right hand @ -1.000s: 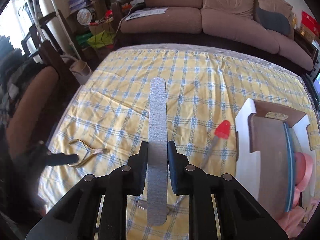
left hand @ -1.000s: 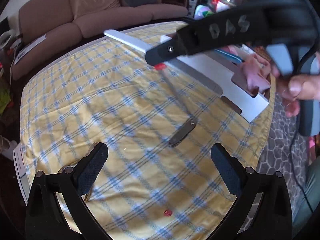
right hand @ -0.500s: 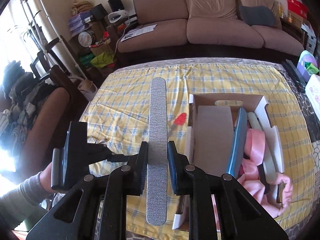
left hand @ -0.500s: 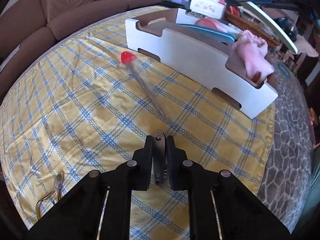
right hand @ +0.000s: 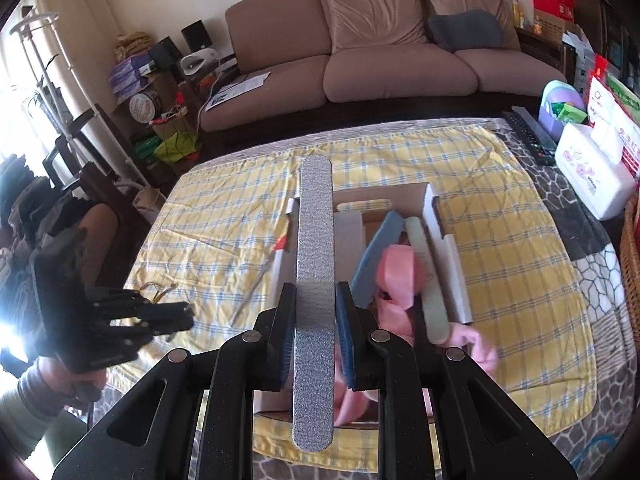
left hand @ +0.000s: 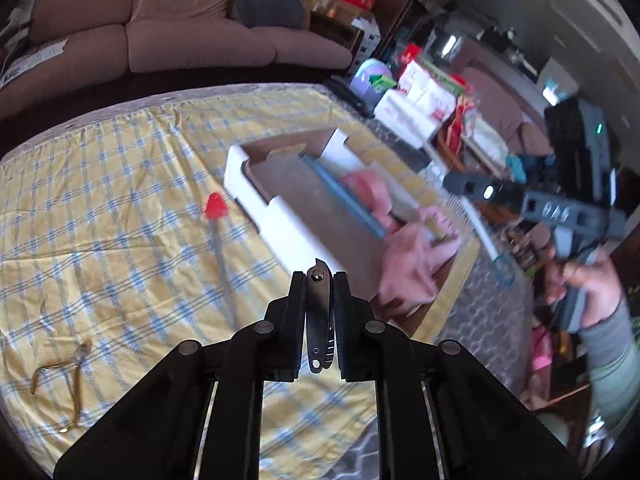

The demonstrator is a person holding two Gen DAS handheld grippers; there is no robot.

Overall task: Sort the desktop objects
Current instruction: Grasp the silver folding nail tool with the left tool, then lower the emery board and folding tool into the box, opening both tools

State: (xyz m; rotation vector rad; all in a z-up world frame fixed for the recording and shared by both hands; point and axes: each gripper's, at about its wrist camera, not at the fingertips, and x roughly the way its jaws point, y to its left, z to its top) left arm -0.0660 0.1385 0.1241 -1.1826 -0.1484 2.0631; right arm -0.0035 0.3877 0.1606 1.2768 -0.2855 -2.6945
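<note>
Two grippers: both jaws clamped on tools.
Left gripper: held nail clipper above table.
Right gripper: held nail file, upright, over box.
Table, beside box: red-tipped stick; gold nippers at near left.
Box contents: pink cloth, blue block.
</note>
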